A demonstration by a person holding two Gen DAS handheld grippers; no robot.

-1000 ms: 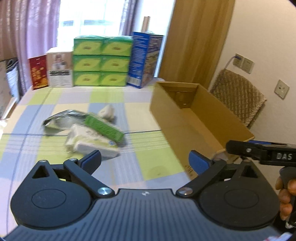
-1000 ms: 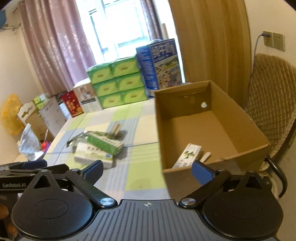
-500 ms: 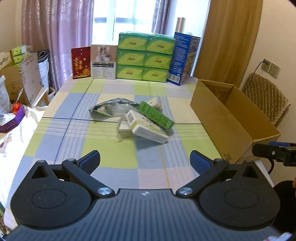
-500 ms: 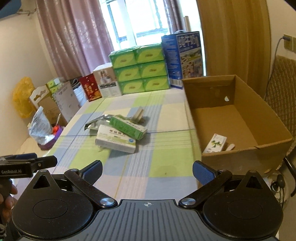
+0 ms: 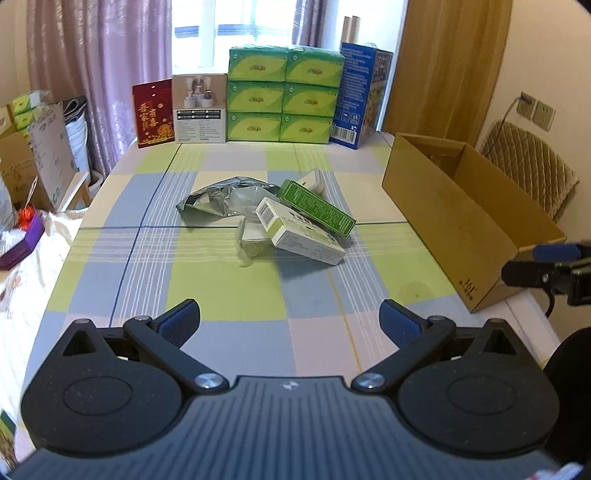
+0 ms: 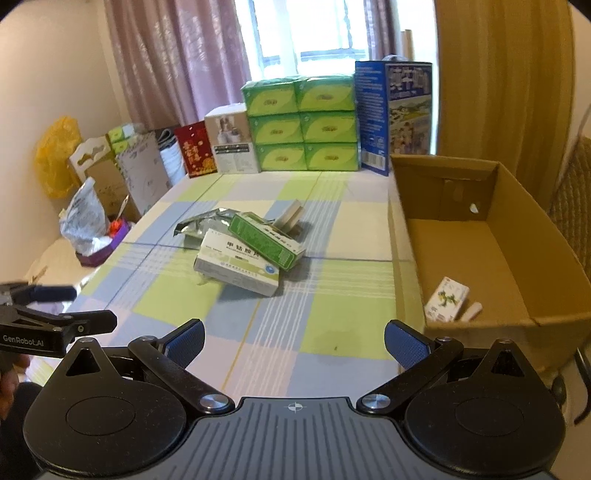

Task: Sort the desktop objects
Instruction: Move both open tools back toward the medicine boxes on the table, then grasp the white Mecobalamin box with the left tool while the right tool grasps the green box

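left claw (image 5: 290, 319) spread wide, right claw (image 6: 294, 339) spread wide, both empty

We see daylight pouring through the blown-out white window (image 5: 236, 33) behind the mauve curtains (image 6: 173, 62), so its panes lose all detail in both views. The checked green-and-blue tablecloth (image 5: 229, 291) is evenly lit, with only a soft shadow beneath the white medicine box (image 5: 301, 232). Both fisheye views bow straight lines and darken at the corners, and the open brown cardboard box (image 6: 406, 236) looks slightly smeared along its left wall in the right wrist view.
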